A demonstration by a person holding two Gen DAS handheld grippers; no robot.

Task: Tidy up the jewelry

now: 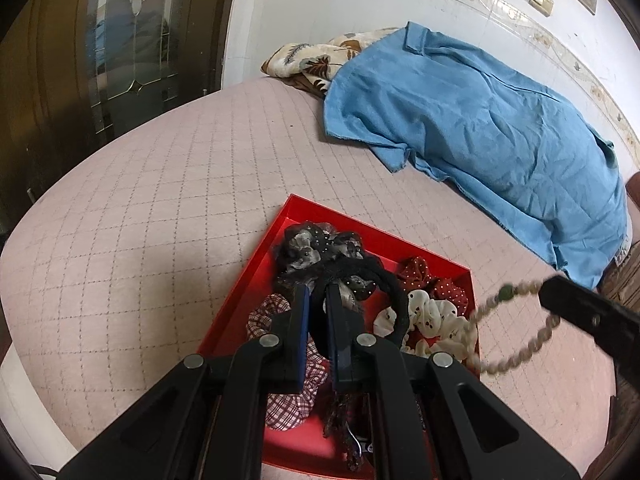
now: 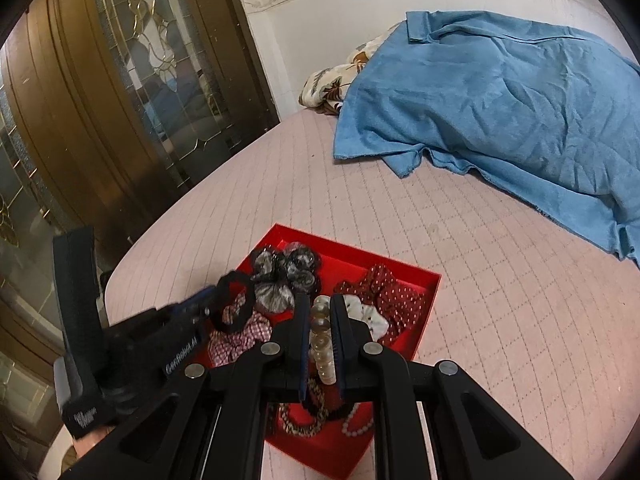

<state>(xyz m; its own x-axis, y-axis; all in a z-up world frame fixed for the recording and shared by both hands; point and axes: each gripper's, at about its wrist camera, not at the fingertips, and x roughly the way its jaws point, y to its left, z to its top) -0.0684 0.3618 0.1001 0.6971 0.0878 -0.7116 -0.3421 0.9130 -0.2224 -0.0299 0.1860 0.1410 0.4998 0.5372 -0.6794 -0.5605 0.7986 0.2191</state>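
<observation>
A red box (image 1: 256, 276) (image 2: 404, 266) lies on the pink quilted bed and holds several scrunchies: grey lace (image 1: 308, 246) (image 2: 276, 280), plaid (image 1: 262, 314) (image 2: 240, 338), red dotted (image 1: 420, 276) (image 2: 394, 292) and white (image 1: 434, 318) (image 2: 370, 314). Over the box, my left gripper (image 1: 317, 292) (image 2: 214, 294) is shut on a black hair tie (image 1: 396, 294) (image 2: 236, 280), whose loop hangs free. To its right, my right gripper (image 2: 320, 300) (image 1: 550, 288) is shut on a pale beaded bracelet (image 2: 320, 340) (image 1: 505, 294). Bead necklaces (image 2: 304, 420) lie at the box's near end.
A crumpled blue cloth (image 1: 480, 128) (image 2: 500, 112) covers the far right of the bed, over a floral fabric (image 1: 312, 56) (image 2: 332, 80). A dark wooden door with leaded glass (image 1: 100, 40) (image 2: 120, 80) stands to the left. The bed's edge curves close on the left.
</observation>
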